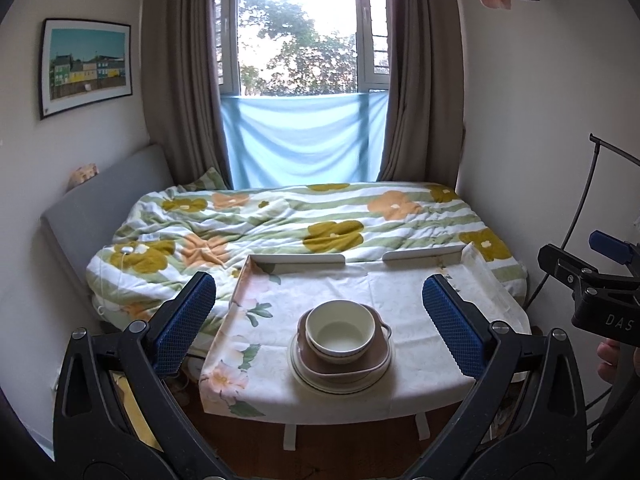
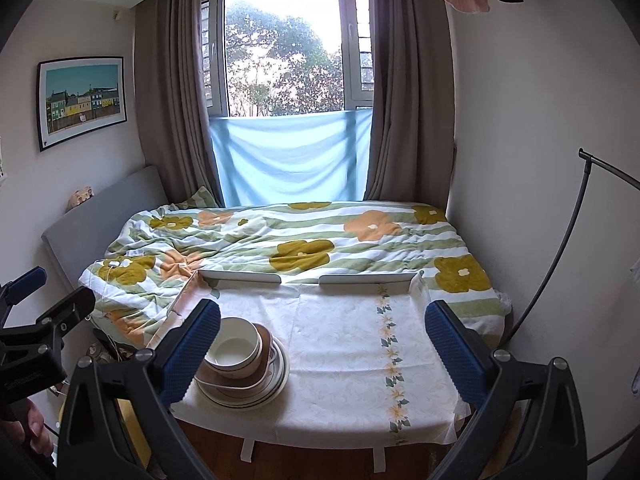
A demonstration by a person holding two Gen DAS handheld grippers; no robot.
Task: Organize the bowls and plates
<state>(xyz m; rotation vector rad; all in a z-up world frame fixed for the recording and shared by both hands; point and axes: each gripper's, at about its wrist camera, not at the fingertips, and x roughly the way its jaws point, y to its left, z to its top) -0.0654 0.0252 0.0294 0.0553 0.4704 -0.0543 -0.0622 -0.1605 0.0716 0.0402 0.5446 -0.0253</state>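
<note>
One stack of dishes (image 1: 341, 350) sits on the small table (image 1: 400, 292) with the flowery cloth, close to the near edge. A cream bowl (image 1: 340, 330) is on top. Under it is a brown square dish (image 1: 352, 364), and under that a round white plate (image 1: 316, 378). There may be more than one plate at the bottom, but the rims are too close together to count.

In the left wrist view the stack is low in the middle of the frame, right between the two blue pads. So the left gripper (image 1: 320, 320) points straight at it. Its jaws are spread wide and hold nothing, and the stack would fit in the gap.

In the right wrist view the same stack (image 2: 244, 364) is in the lower left of the frame, partly hidden behind the left blue pad. The right gripper (image 2: 324, 344) is also spread wide and holds nothing. It points at bare cloth in the middle of the table, so the stack lies off to its left.

The stack has no long side, since the bowl and plate are round. The left gripper looks like the better one to reach for the bowl, going forward and down.
</note>
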